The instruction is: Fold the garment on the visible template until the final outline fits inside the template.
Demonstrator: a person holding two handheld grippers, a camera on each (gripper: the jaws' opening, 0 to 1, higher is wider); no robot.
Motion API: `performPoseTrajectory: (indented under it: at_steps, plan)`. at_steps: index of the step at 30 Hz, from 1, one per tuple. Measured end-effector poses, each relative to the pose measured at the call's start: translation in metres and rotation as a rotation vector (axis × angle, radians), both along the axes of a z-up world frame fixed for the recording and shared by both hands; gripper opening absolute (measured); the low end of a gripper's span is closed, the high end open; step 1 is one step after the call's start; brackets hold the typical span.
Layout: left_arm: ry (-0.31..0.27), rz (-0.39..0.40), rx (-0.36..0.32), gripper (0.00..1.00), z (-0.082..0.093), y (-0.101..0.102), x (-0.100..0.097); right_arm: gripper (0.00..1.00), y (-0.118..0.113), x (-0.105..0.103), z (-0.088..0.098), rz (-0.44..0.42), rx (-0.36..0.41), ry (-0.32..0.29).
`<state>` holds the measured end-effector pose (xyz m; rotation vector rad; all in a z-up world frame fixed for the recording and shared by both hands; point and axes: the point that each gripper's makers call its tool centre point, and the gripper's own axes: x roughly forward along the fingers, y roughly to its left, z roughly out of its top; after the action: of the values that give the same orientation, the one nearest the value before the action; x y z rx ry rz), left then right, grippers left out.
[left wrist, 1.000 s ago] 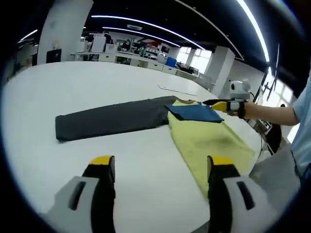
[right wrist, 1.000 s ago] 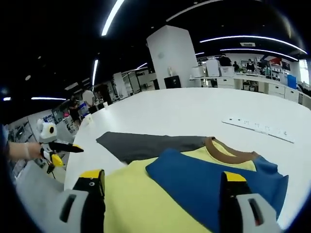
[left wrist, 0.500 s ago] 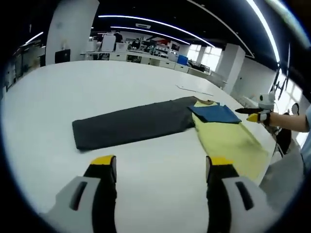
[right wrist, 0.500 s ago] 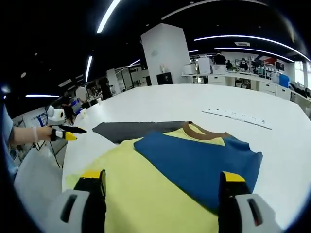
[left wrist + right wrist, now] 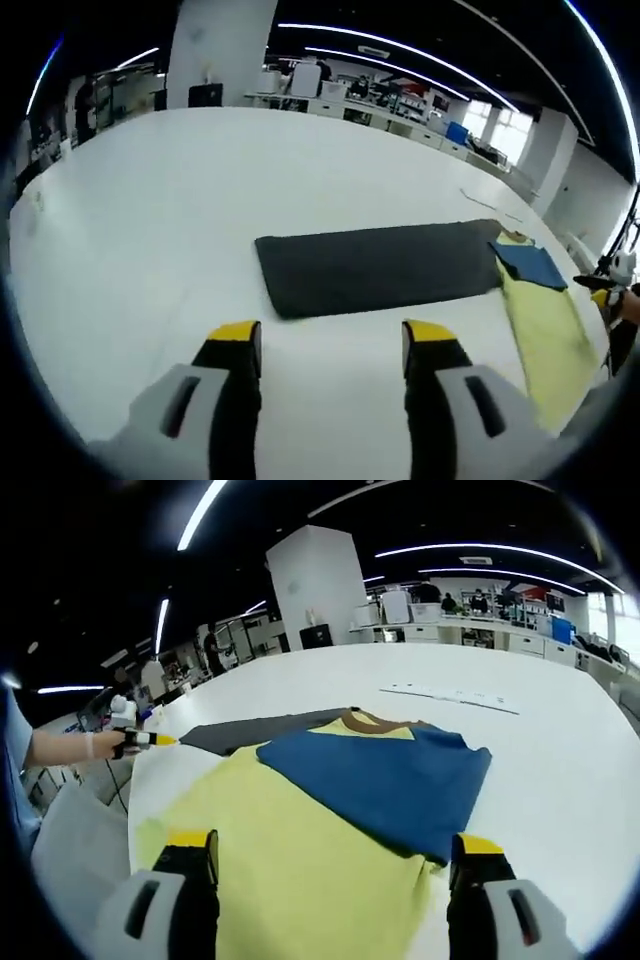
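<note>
the white table runs wide under both your grippers, and on it the dark grey template lies flat, a long rectangle, with the garment overlapping its right end in the left gripper view. in the right gripper view that garment is a yellow shirt spread near you, with a blue sleeve folded across it and a brown collar at the far edge, touching the grey mat. it looks thin, soft and light, so expect it to drape and drag if you take only one layer; pinch at a hem corner or the shoulder edge, both layers together, and lift low. your left gripper hangs over bare table just near the template, jaws apart and empty. your right gripper sits over the shirt's near part, jaws wide apart, holding nothing
</note>
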<state>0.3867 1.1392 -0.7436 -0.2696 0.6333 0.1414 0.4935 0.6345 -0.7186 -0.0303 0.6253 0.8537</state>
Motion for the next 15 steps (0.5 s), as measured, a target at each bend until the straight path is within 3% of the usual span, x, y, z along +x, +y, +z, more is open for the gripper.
performPoseTrajectory:
  at_steps: [3, 6, 11, 12, 13, 15]
  plan:
    - [0.010, 0.027, 0.009, 0.50, -0.004, 0.007, 0.002, 0.97, -0.010, -0.002, -0.001, -0.026, 0.003, 0.011]
    - [-0.018, 0.098, -0.056, 0.40, -0.005, 0.011, 0.005, 0.96, -0.017, -0.006, -0.003, -0.047, 0.007, 0.024]
    - [0.013, 0.135, -0.023, 0.33, -0.013, 0.019, 0.003, 0.93, -0.028, -0.014, -0.007, -0.066, 0.005, 0.042]
    - [-0.026, 0.159, -0.014, 0.29, -0.009, 0.027, 0.009, 0.93, -0.030, -0.015, -0.008, -0.072, 0.002, 0.044]
    - [-0.025, 0.192, -0.050, 0.25, -0.011, 0.030, 0.009, 0.94, -0.032, -0.016, -0.008, -0.077, 0.001, 0.044]
    - [-0.029, 0.198, -0.045, 0.19, -0.012, 0.031, 0.008, 0.94, -0.037, -0.016, -0.009, -0.095, -0.008, 0.041]
